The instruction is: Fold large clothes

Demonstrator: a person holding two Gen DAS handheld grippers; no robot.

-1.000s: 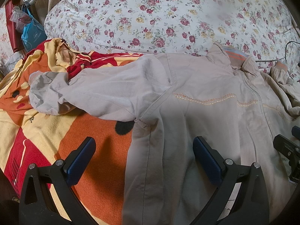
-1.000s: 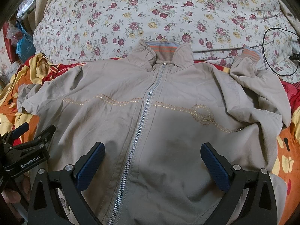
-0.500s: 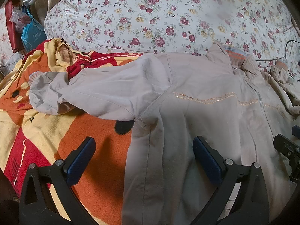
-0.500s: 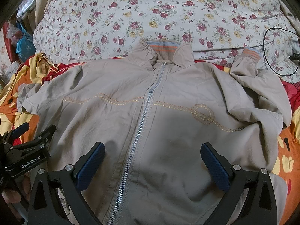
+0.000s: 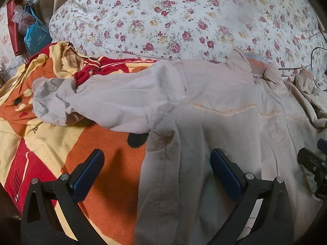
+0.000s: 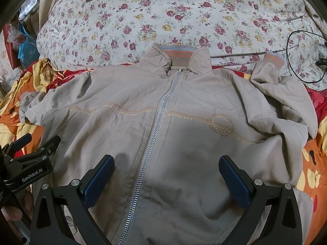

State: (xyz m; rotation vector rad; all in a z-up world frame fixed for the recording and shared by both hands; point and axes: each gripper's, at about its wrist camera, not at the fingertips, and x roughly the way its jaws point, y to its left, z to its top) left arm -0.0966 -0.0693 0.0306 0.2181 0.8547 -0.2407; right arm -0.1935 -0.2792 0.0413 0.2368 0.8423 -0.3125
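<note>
Left hand-held gripper point(image 5: 157, 166): was held wide apart and empty above the jacket's side edge, one blue pad point(image 5: 89, 175) seen over the orange blanket and the other over the beige cloth.
Right hand-held gripper point(image 6: 166, 173): was held wide apart and empty above the lower chest of the jacket, its pads placed either side of the zipper line; no cloth was gripped.
Jacket point(image 6: 184, 134): a beige zip-up jacket was laid front-up and spread on the bed, hem nearest the cameras and collar farthest.
Zipper point(image 6: 155, 134): was seen closed up to the collar, running grey down the middle of the front.
Embroidery point(image 6: 220, 123): a wavy orange stitched line with a loop was seen across the chest.
Sleeve on the left point(image 5: 114, 102): was stretched sideways over the blanket, its end crumpled.
Sleeve on the right point(image 6: 286, 100): was bunched and bent upward, its striped cuff point(image 6: 273, 58) lying at the edge of the floral bedding.
Collar point(image 6: 179, 56): ribbed, striped blue and orange, was found touching the floral bedding.
Blanket point(image 5: 51, 134): an orange, yellow and red blanket was spread beneath the jacket.
Floral bedding point(image 6: 163, 16): a white mound with red roses was piled behind the collar.
Black cable point(image 6: 294, 59): was looped on the bedding at far right.
Blue bag point(image 5: 35, 35): was seen at far left, beside the bed.
</note>
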